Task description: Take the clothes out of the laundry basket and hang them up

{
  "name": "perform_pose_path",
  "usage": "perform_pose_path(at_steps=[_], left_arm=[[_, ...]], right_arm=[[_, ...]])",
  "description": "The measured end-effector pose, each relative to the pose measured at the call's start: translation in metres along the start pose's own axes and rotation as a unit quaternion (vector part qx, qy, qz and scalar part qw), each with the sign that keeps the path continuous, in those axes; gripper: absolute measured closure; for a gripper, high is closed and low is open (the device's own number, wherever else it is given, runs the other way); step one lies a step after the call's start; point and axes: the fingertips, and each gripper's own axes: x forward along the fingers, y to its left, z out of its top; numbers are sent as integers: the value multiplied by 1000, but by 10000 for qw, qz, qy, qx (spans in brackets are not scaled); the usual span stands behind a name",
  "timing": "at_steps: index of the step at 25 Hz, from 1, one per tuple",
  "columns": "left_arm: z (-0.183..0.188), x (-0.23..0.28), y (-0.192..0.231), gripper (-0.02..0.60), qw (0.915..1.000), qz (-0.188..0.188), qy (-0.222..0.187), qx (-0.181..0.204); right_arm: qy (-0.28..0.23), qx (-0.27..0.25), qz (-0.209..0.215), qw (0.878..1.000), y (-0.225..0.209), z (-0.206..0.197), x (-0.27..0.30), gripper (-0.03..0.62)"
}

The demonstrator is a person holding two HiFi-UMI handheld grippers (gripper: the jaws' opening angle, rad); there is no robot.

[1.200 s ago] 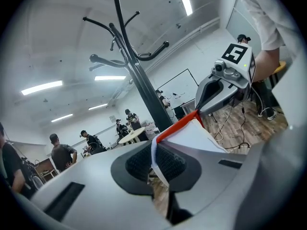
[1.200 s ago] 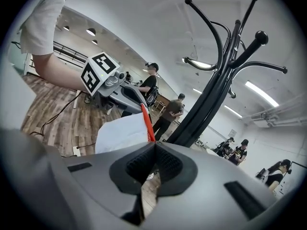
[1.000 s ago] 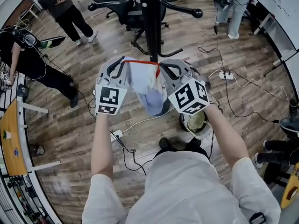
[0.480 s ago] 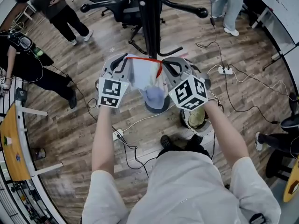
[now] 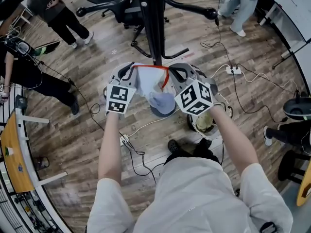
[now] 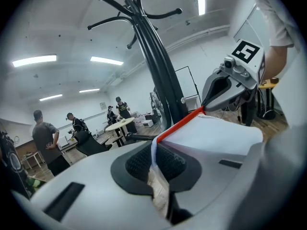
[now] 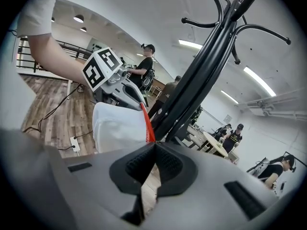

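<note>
A white garment [image 5: 146, 81] with a red edge [image 5: 151, 67] is stretched between my two grippers, right in front of the foot of the black coat stand [image 5: 150, 23]. My left gripper [image 5: 127, 69] is shut on its left end, where cloth shows between the pads [image 6: 156, 159]. My right gripper [image 5: 175, 69] is shut on the other end [image 7: 152, 150]. The garment's lower part [image 5: 163, 102] hangs down bluish. In the left gripper view the red edge [image 6: 180, 123] runs taut to the other gripper [image 6: 225, 85]. The stand's hooks [image 7: 225, 13] rise above.
A round basket [image 5: 204, 123] stands on the wooden floor under my right forearm. Cables and a power strip [image 5: 234, 71] lie on the floor. Office chairs [image 5: 112, 4] stand behind the coat stand, and people [image 5: 29, 67] stand at the left and back.
Both grippers keep the garment stretched between them in much the same place by the stand. The head view has drifted slightly.
</note>
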Motion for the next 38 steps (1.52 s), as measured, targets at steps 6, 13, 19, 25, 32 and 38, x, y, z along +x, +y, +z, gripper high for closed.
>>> perform_pose_path(at_steps=[6,13,19,25,32,38], left_arm=[[-24,5,-10,548,9996,-161,197,-147],[-42,12,-21,548,9982,-345,253,-416],[-55,9,-34,545,9964,-510,249,-632],[-66,7,-50,546,9955,-587,339,-667],[-79,4,-63,546,9941,-704,417,-715],[-76,6,-71,545,9937,-685,404,-783]], right_arm=[[176,95,128,9997,13,-14,8,591],[304,233,222,9990,27,-26,14,591],[335,270,356,9984,38,-30,14,591],[331,375,437,9978,45,-31,14,591],[360,444,498,9971,55,-30,22,591],[420,361,618,9965,57,-31,21,589]])
